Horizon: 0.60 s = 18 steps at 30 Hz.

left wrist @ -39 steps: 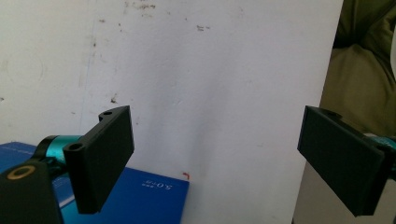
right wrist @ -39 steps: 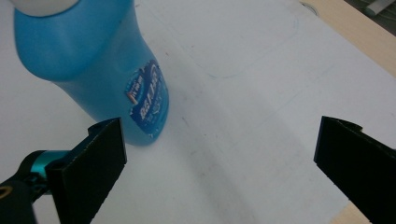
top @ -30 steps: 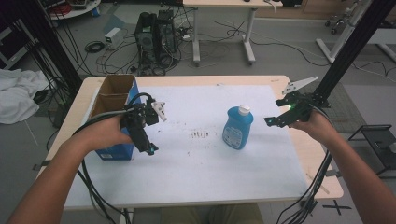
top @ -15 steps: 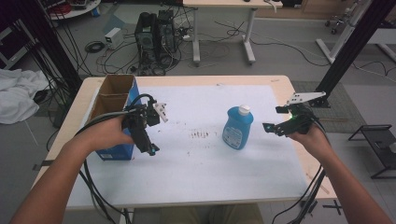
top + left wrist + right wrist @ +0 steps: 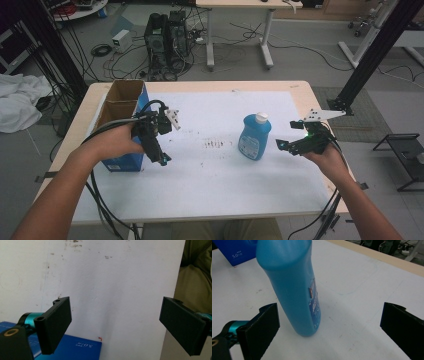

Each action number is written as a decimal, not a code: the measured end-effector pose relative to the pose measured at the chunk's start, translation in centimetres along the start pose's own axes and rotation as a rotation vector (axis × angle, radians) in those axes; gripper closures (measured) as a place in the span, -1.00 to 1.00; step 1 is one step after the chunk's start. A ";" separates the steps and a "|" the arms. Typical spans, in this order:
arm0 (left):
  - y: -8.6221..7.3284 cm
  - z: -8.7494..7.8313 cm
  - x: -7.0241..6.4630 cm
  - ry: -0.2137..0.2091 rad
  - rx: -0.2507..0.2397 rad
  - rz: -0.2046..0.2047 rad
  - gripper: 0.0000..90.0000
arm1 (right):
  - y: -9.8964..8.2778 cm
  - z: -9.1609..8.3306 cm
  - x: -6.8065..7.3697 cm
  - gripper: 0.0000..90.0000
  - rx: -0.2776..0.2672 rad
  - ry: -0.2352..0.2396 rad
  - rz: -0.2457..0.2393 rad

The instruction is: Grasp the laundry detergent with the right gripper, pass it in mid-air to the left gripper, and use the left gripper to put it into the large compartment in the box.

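Observation:
A blue bottle (image 5: 252,139) with a white cap stands upright right of the table's middle. Just to its right, about level with it, my right gripper (image 5: 288,135) is open. In the right gripper view the bottle (image 5: 292,290) rises ahead between the wide-apart jaws, nearer the left one, and the right gripper (image 5: 332,332) touches nothing. My left gripper (image 5: 159,152) is open beside an open-topped blue cardboard box (image 5: 122,162) at the left and points toward the person's side. In its own view the left gripper (image 5: 120,325) is empty over the white sheet, with the box corner (image 5: 75,350) below.
A white sheet (image 5: 225,200) covers the wooden table (image 5: 310,100), with dark specks (image 5: 215,144) near its middle. Cables trail from both grippers over the front edge. A black frame post (image 5: 370,55) rises at the right. Computer towers (image 5: 165,35) and a desk stand on the floor behind.
My right gripper has moved left and lower, closer to the bottle. The left gripper, box and bottle have stayed where they were.

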<state>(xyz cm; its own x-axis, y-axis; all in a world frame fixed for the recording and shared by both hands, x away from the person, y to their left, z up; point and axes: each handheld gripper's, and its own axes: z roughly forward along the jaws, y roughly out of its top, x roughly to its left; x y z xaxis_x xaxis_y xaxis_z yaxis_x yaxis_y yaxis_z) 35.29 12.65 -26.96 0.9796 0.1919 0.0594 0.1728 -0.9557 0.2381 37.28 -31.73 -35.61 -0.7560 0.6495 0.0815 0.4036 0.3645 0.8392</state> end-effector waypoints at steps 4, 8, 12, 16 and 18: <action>0.0 0.0 0.1 -0.001 -0.002 0.002 -0.76 | 0.2 0.1 0.9 -0.97 -0.013 0.001 -0.011; 0.1 0.1 0.2 -0.005 -0.002 0.004 -0.76 | 0.4 0.4 1.8 -0.97 -0.033 -0.005 -0.022; 0.1 0.1 0.2 0.001 0.006 0.008 -0.76 | 0.6 0.8 2.5 -0.97 -0.049 -0.012 -0.012; 0.0 0.2 0.2 -0.004 -0.001 0.006 -0.76 | 0.6 1.1 3.1 -0.97 -0.052 -0.028 -0.031; 0.0 0.3 0.2 -0.007 0.004 0.006 -0.76 | 0.6 1.3 3.5 -0.97 -0.051 -0.036 -0.032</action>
<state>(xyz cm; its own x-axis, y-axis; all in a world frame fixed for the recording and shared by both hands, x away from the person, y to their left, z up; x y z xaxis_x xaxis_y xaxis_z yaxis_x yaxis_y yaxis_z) 35.52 12.60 -27.22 0.9813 0.1849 0.0537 0.1677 -0.9577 0.2341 35.57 -28.42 -35.50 -0.7488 0.6618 0.0358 0.3522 0.3517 0.8673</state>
